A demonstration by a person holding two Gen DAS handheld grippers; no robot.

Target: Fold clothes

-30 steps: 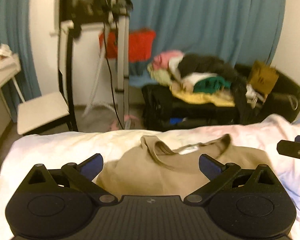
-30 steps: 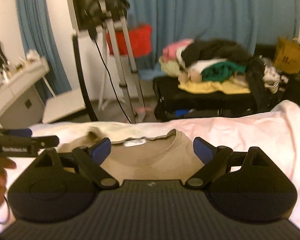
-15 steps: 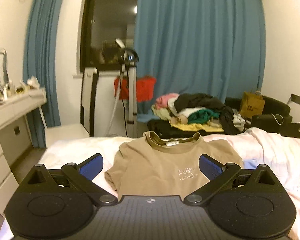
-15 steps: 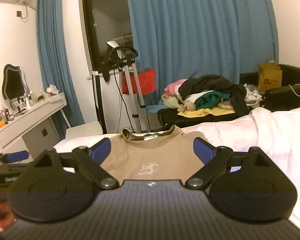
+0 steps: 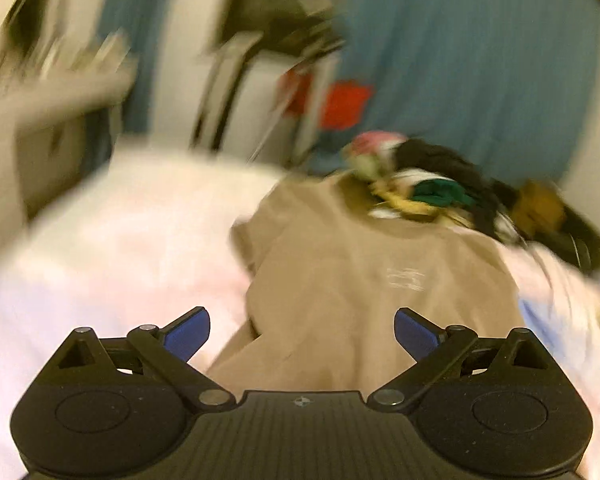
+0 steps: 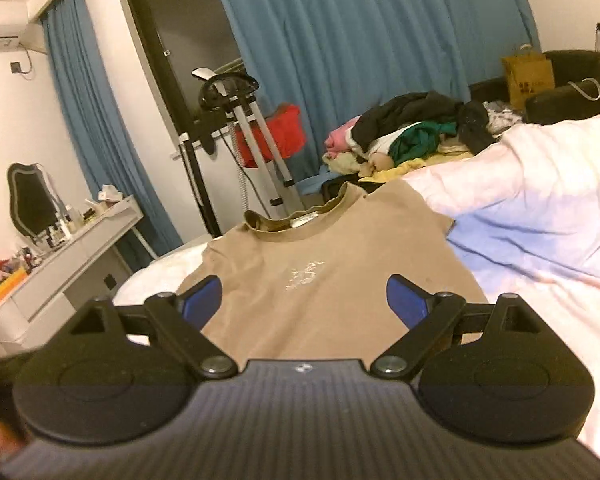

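Hovering left gripper (image 5: 302, 330), right gripper (image 6: 304, 300), spread wide, tan T-shirt (image 6: 324, 276) flat

Your right view: blue curtain (image 6: 360, 40) across back wall. Red bag (image 6: 288, 132) behind metal stand (image 6: 256, 136). Clothes heap (image 6: 412, 128) beyond bed, brown paper bag (image 6: 528, 76) on dark sofa (image 6: 572, 80). White dresser (image 6: 72, 248) at left, cluttered, mirror (image 6: 30, 200) above. Your left view: all blurred.
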